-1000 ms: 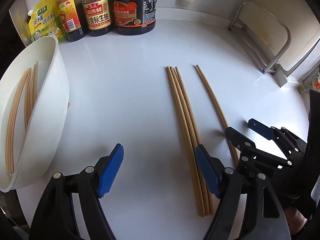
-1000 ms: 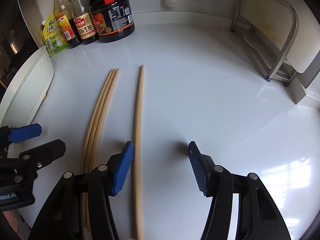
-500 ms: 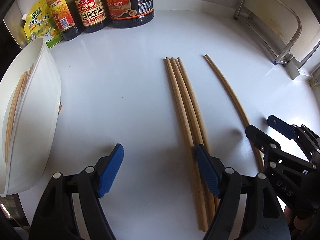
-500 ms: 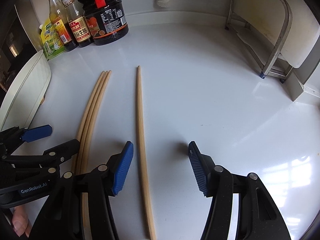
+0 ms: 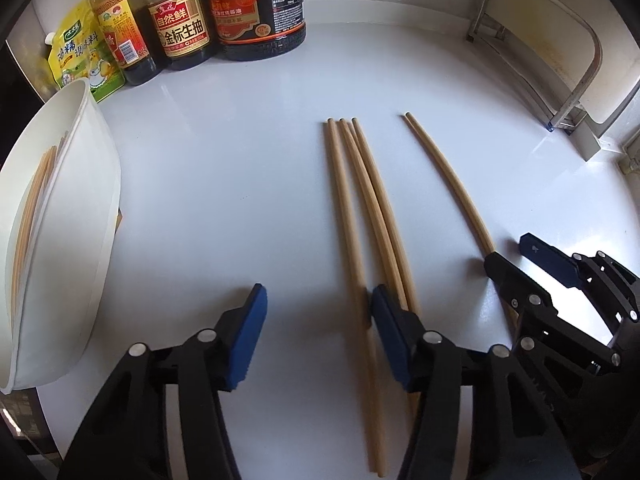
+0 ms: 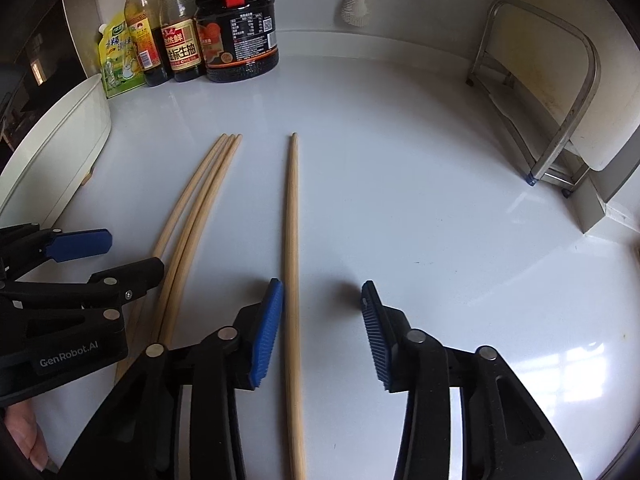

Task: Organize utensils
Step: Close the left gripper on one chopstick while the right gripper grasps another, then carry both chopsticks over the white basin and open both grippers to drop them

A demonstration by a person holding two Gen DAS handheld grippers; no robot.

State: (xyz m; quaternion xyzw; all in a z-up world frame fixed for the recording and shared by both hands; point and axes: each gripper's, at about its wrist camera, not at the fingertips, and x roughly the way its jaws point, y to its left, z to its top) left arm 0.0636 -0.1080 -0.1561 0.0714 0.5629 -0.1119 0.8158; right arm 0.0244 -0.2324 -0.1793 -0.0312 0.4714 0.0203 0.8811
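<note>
Three wooden chopsticks (image 5: pixel 360 200) lie side by side on the white counter (image 5: pixel 240 160), with a single chopstick (image 5: pixel 448 184) to their right. My left gripper (image 5: pixel 316 332) hangs over their near ends with its jaws closing. The leftmost chopstick runs between the pads without touching them, and the other two pass under the right finger. My right gripper (image 6: pixel 322 328) is also closing, with the single chopstick (image 6: pixel 292 240) between its pads, close to the left one and not pressed. A white bowl (image 5: pixel 80 208) at the left holds several chopsticks (image 5: pixel 32 216).
Sauce bottles (image 5: pixel 180 24), a dark jar (image 5: pixel 260 8) and a yellow pouch (image 5: pixel 76 52) stand along the back left wall. A metal rack (image 6: pixel 560 100) stands at the right, and a brush (image 6: pixel 354 4) hangs on the back wall. The two grippers work close side by side.
Both pairs of jaws have narrowed. The left gripper shifted slightly, so the leftmost chopstick now lies inside its right pad. The chopsticks on the counter have not moved.
</note>
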